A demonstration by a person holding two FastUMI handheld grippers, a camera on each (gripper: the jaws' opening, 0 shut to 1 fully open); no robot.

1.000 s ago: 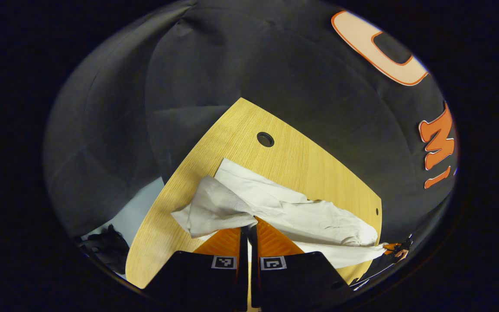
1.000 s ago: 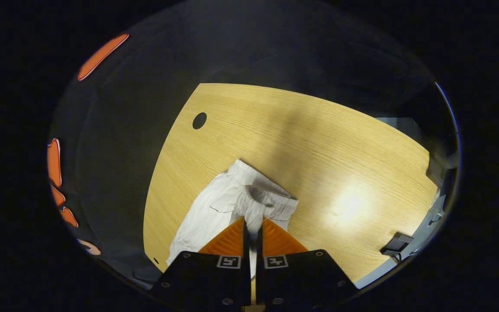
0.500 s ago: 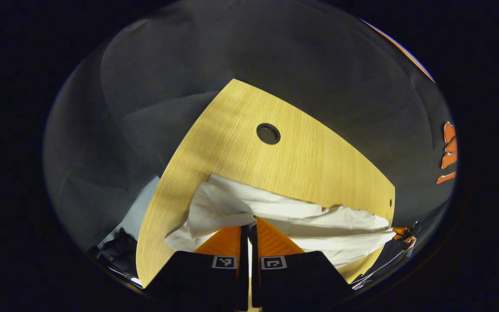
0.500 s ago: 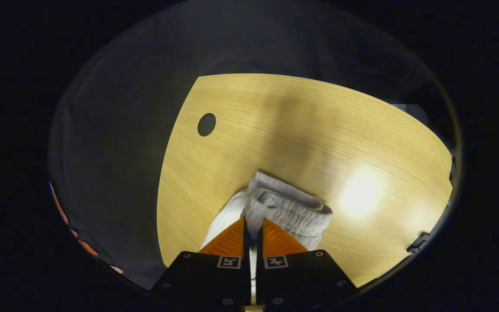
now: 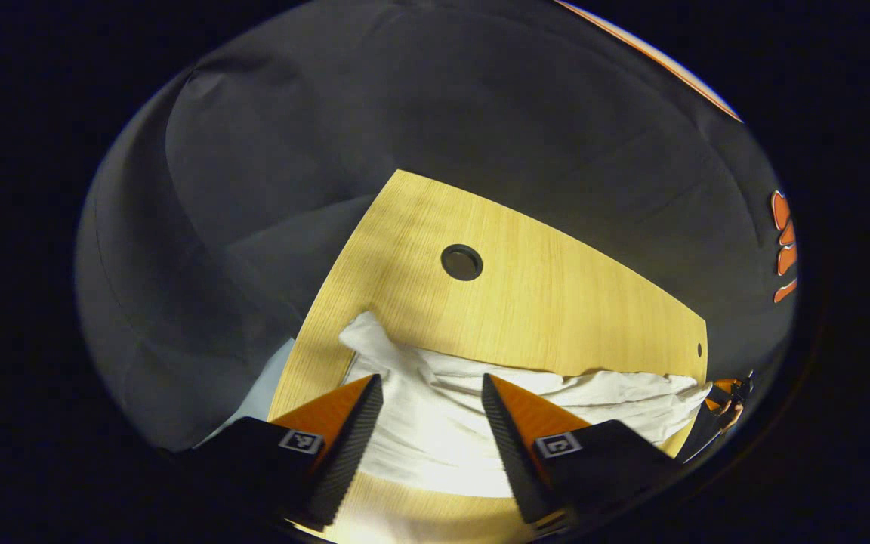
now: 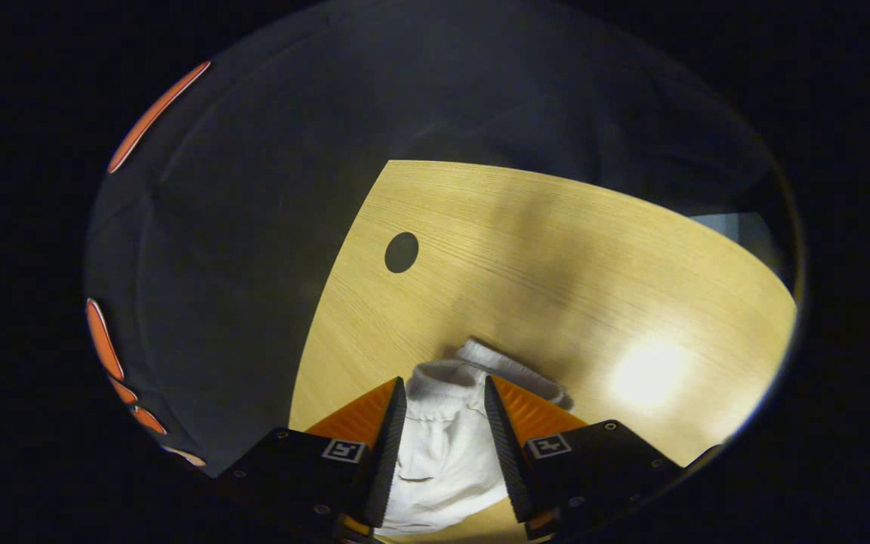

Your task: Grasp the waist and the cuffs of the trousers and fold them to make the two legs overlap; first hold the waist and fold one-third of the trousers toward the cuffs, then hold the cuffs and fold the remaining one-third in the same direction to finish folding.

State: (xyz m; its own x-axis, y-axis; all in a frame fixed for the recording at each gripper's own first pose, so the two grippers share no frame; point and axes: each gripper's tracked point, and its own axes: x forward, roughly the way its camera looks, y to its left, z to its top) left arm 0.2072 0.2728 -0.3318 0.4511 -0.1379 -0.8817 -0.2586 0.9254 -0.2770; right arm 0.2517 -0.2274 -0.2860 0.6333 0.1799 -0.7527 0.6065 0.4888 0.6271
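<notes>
White trousers (image 5: 442, 423) are laid flat on the wooden bench (image 5: 556, 302). Jaws of the left gripper (image 5: 429, 389) are spread wide over the cuff end, nothing held. Jaws of the right gripper (image 6: 442, 393) are parted around the waistband (image 6: 480, 363), not pressed on it.

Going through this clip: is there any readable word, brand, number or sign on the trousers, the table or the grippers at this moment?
None that reads as words or numbers.
Left gripper: small square black-and-white coded markers, patterns and not letters.
Right gripper: the same kind of square markers, no text.
White cloth trousers: no tag or print visible.
Light wooden table: plain grain and a round dark hole, no sign.
</notes>
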